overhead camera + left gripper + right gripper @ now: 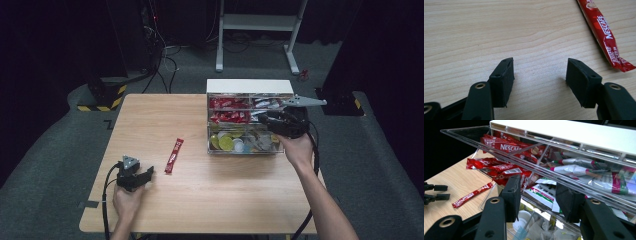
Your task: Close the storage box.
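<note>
Nearest, at the table's near-left corner: left gripper (146, 175), held low over the wood in the person's left hand (127, 200), cable trailing off the near edge. Its own view shows both black jaws spread wide apart with bare wooden table (499, 30) between them; nothing held, nothing touched.

Just beyond and to the right of those jaws: red Nescafé stick sachet (174, 155) lying flat on the table, long axis running near to far with a slight lean. In the left gripper view its crimped near end (621, 65) sits just outside the right-hand jaw, clear of it.

Further right and farther back: clear acrylic drawer organiser (240, 150) with a white top (249, 85), standing on the far-right part of the table. Upper drawers hold red sachets (229, 103); right-hand upper section holds silver-and-white packets (574, 168); lowest drawer holds round pods and lids (226, 143).

Right gripper (264, 119), in the person's right hand (298, 150), is up against the organiser's right front. Right gripper view: jaws set fairly close, the clear front edge of a drawer (529, 165) crossing in front of them. Cannot tell whether the pads press on the drawer.
</note>
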A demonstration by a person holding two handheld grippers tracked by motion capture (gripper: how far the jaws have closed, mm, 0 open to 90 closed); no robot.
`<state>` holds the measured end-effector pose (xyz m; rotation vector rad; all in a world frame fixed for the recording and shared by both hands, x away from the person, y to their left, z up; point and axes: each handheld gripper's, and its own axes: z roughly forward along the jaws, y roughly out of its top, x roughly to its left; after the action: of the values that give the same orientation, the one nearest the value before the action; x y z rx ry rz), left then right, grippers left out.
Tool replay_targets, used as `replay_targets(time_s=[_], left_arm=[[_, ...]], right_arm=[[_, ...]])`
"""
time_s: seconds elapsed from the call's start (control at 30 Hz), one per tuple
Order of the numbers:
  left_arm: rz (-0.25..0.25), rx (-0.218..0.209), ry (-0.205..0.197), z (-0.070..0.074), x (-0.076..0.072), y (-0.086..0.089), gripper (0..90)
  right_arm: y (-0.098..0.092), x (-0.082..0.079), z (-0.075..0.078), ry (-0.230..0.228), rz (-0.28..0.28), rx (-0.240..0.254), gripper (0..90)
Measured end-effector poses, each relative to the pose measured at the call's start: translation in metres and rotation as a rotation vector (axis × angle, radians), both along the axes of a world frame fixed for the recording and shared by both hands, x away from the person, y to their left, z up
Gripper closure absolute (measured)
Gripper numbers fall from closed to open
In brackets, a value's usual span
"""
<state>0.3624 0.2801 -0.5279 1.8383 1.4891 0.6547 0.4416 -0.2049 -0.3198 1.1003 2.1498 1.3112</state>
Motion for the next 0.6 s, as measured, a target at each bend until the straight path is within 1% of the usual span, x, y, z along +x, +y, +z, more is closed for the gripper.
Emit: replay_targets(time_s=[0.13,0.23,0.27,0.43,0.53,0.57,0.6], left_arm=[[-0.004,0.008,0.002,0.000,0.000,-0.001,39.1],[-0.004,0.005,0.003,0.000,0.000,-0.001,39.0],[-0.003,0.003,0.003,0.000,0.000,0.000,39.0],[-0.001,-0.003,0.000,0.000,0.000,0.000,38.8],[0.000,-0.003,0.002,0.000,-0.001,0.000,38.7],[-0.001,-0.001,0.002,0.000,-0.001,0.000,38.6],[-0.001,0.000,0.002,0.000,-0.001,0.000,38.7]], right_arm=[[0.000,-0.002,-0.004,0.008,-0.002,-0.005,55.1],[0.000,-0.003,-0.009,0.008,0.000,-0.006,54.9],[0.001,-0.004,-0.010,0.014,-0.003,-0.010,54.8],[0.003,-0.006,-0.014,0.008,0.006,-0.020,53.9],[0.003,-0.006,-0.017,0.016,0.010,-0.026,53.7],[0.003,-0.006,-0.018,0.026,0.009,-0.024,53.7],[0.003,-0.005,-0.019,0.025,0.012,-0.024,53.7]])
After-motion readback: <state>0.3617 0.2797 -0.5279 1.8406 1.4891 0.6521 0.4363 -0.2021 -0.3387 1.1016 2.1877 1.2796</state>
